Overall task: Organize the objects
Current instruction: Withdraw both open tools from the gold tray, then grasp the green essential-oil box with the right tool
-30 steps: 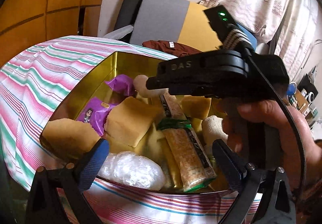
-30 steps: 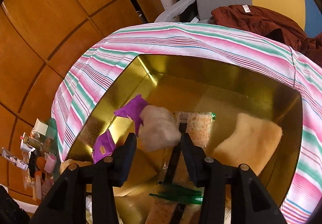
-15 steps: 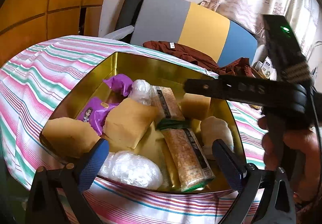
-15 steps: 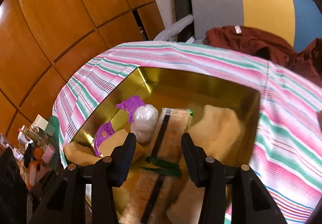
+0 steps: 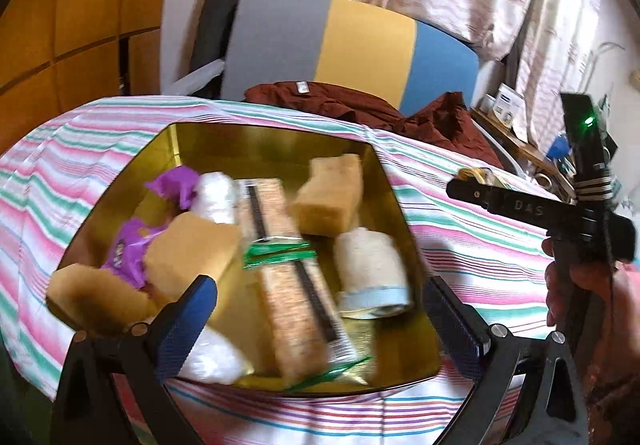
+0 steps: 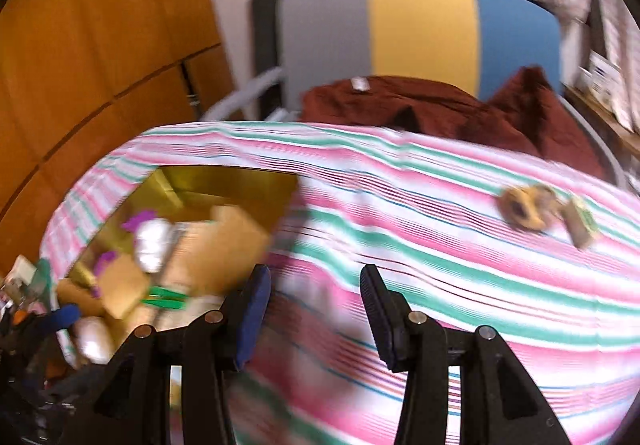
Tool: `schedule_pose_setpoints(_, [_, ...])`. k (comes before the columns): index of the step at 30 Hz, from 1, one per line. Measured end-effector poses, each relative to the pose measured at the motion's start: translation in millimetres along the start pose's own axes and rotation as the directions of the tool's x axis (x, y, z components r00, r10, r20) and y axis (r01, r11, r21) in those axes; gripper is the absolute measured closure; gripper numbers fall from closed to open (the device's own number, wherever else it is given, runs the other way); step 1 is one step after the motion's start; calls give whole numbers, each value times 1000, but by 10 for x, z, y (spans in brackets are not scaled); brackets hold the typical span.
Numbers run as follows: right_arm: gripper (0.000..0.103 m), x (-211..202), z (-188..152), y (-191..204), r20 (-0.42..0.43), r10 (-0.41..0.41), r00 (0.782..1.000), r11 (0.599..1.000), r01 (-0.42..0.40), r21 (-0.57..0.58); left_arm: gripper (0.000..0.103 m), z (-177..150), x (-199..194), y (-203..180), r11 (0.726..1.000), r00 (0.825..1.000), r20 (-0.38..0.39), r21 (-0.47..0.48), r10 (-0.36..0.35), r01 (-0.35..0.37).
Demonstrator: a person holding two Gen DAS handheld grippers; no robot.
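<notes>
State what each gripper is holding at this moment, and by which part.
Nothing. The left gripper is open above the gold tin; the right gripper is open over the striped cloth.

The left gripper [image 5: 320, 309] is held low at the near edge of the view, its two blue-padded fingers [image 5: 192, 321] spread wide apart with nothing between them. The right gripper [image 6: 312, 309] has its fingers [image 6: 252, 309] parted to a moderate gap and is likewise empty. In the left wrist view, the right gripper body appears side-on at the far right, gripped from below by the person's right hand [image 5: 580, 297], with its fingers pointing left.
</notes>
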State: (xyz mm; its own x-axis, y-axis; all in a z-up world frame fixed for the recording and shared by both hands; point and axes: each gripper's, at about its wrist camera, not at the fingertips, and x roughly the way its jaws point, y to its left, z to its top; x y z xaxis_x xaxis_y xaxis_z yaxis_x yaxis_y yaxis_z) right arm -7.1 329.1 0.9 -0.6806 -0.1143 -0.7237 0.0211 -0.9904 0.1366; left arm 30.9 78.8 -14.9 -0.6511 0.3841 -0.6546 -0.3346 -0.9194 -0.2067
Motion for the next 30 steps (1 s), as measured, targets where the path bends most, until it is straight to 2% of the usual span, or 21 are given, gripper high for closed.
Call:
schedule_pose_setpoints(5, [56, 21, -136, -493, -38, -115, 993, 990, 118, 77, 0, 34, 98, -277, 998, 999, -24, 61, -23, 24])
schedule_pose_setpoints(8, [56, 12, -232, -774, -47, -153, 987, 981, 158, 110, 0, 59, 151, -465, 995, 998, -37, 88, -45, 48])
schedule_pose_setpoints(16, [55, -11, -315, -1411, -36, -255, 966, 960, 258, 111, 0, 72, 351, -1054, 974, 990, -94, 195, -101, 118])
schedule_pose_setpoints(20, [54, 41, -256, -1769, -42, -300, 953, 946, 303, 117, 0, 41, 475, -1289, 965, 981, -150, 214, -123, 154])
schedule_pose_setpoints(25, [51, 132, -127, -2288, -65, -332, 941, 921, 338, 192, 0, -4, 516, -1445, 954, 976, -174, 247, -130, 171])
schedule_pose_setpoints(30, [49, 168, 139, -2660, 12, -353, 936, 904, 337, 264, 0, -36, 557, -1514, 952, 972, -198, 251, -126, 174])
